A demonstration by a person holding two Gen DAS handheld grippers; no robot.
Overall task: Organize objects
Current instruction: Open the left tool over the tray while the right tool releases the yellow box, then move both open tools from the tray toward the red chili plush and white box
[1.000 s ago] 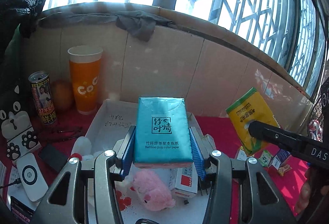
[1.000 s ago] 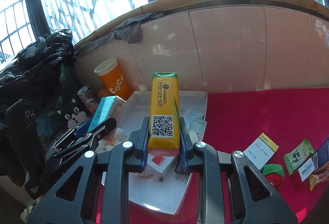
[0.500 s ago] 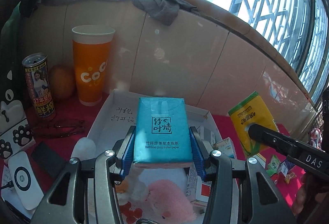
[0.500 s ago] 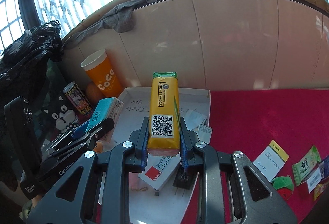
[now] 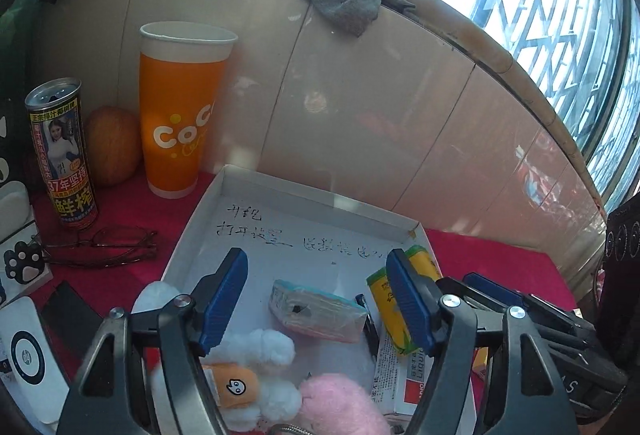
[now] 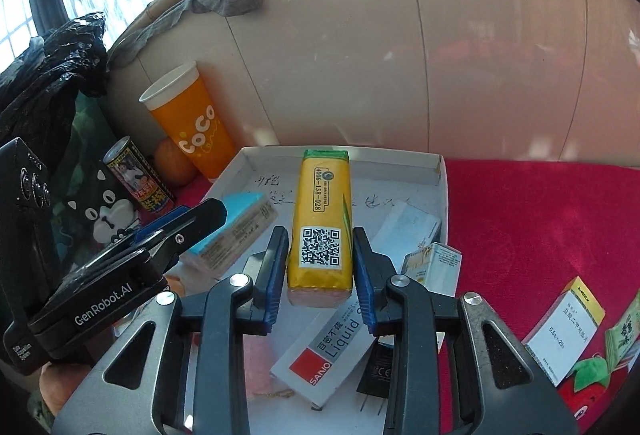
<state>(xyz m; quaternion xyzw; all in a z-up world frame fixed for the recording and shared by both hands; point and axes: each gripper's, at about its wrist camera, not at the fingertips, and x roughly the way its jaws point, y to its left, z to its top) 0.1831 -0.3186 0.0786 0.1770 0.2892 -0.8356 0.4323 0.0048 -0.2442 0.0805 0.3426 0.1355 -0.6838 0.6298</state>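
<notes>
My left gripper [image 5: 318, 295] is open over the white tray [image 5: 320, 197]. The teal tissue pack [image 5: 316, 311] lies in the tray just below it, free of the pads; it also shows in the right wrist view [image 6: 234, 225]. My right gripper [image 6: 320, 259] stands slightly open around the yellow snack pack [image 6: 322, 219], with small gaps at both pads; the pack rests in the tray [image 6: 436, 171]. The yellow pack also shows in the left wrist view [image 5: 390, 311], behind my left gripper's right finger.
In the tray lie a white and a pink plush toy [image 5: 256, 375], a red-and-white SANO box [image 6: 328, 347], small cartons [image 6: 434, 267] and a black plug [image 6: 380, 367]. An orange CoCo cup [image 5: 180, 107], a can [image 5: 64, 151], an orange [image 5: 112, 143] and glasses [image 5: 104, 247] stand left. Small packs [image 6: 564, 331] lie on the red cloth at the right.
My left gripper opened and let the teal tissue pack drop into the tray. My right gripper lowered the yellow pack into the tray and its jaws have parted from it.
</notes>
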